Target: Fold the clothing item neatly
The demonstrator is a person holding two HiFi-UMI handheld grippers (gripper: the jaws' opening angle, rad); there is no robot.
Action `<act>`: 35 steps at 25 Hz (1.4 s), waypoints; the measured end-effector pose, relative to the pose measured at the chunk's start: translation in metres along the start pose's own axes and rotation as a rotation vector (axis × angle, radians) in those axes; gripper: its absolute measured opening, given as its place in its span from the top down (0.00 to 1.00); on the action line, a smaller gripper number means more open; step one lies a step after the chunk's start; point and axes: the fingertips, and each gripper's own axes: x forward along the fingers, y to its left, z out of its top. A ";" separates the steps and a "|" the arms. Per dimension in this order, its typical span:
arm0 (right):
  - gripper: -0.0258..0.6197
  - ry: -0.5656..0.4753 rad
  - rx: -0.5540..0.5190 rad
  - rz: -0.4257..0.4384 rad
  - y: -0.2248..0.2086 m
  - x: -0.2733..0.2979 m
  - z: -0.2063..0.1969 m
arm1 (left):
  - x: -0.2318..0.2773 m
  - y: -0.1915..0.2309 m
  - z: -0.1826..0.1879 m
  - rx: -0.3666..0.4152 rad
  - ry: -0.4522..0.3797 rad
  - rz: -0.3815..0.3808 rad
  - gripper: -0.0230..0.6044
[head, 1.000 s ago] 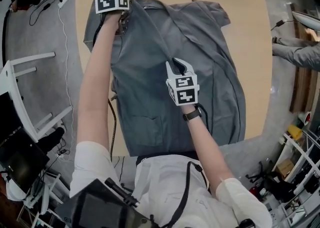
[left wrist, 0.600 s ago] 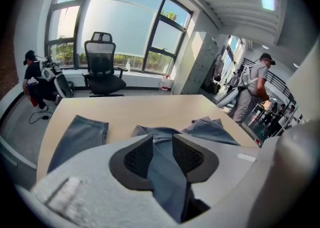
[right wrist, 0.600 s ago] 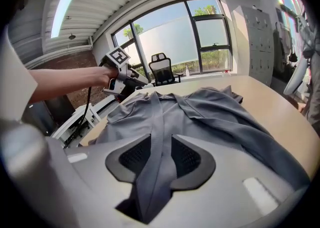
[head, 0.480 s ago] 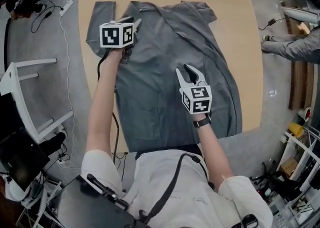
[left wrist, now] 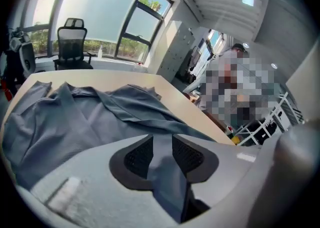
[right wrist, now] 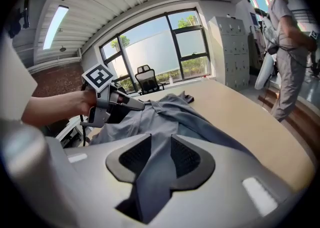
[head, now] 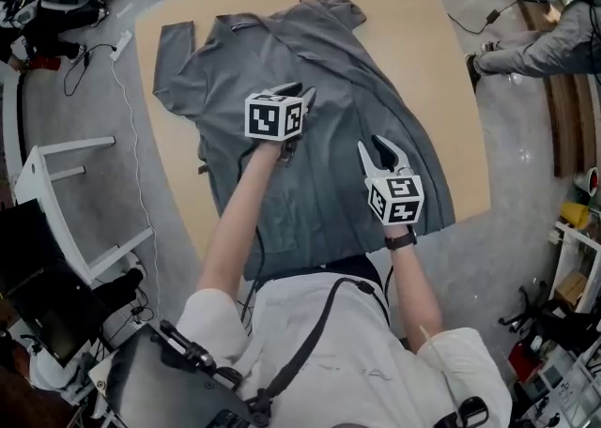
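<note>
Grey shirt (head: pixel 329 69) lies spread along the table (head: pixel 451 69) in the head view. No neat fold appears made, so the folding looks still to do. One sleeve (head: pixel 175 58) lies flat at upper left, near the table edge, and bare wood at right leaves room.

Left gripper (head: pixel 302 93) view: jaws part-open, just been opening, gripping nothing, only shirt showing through the gap.

Right gripper (head: pixel 373 145) view: same.
</note>
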 end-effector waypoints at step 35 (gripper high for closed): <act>0.85 0.220 0.184 -0.447 -0.238 -0.127 -0.196 | 0.139 -0.066 0.010 0.764 0.272 -0.042 0.95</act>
